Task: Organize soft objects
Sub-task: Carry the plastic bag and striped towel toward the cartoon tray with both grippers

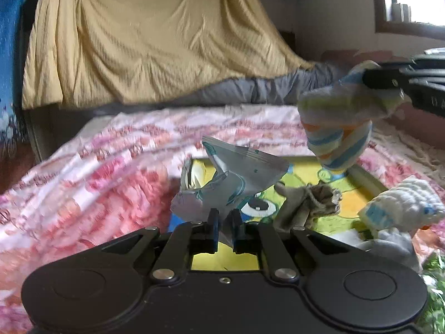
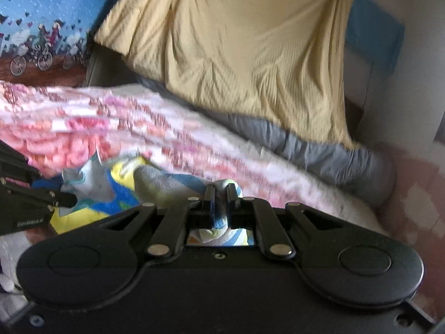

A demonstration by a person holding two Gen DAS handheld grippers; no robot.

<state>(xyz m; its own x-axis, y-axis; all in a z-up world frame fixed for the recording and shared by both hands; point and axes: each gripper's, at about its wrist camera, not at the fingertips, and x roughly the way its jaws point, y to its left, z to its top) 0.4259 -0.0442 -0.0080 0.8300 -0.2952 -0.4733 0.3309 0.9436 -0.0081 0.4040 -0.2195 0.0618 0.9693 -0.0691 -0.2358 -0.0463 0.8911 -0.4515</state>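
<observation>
Left wrist view: your left gripper pinched a pale printed cloth over the yellow cartoon mat, while your right gripper clamped a striped sock above the mat's far edge.

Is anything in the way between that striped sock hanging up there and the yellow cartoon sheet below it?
Nothing visible blocks it. The striped sock, clamped in the right hand-held gripper, hangs in open air above the yellow cartoon sheet. A grey sock lies on the sheet nearby, and the left hand-held gripper holds a pale printed piece to the left.
</observation>
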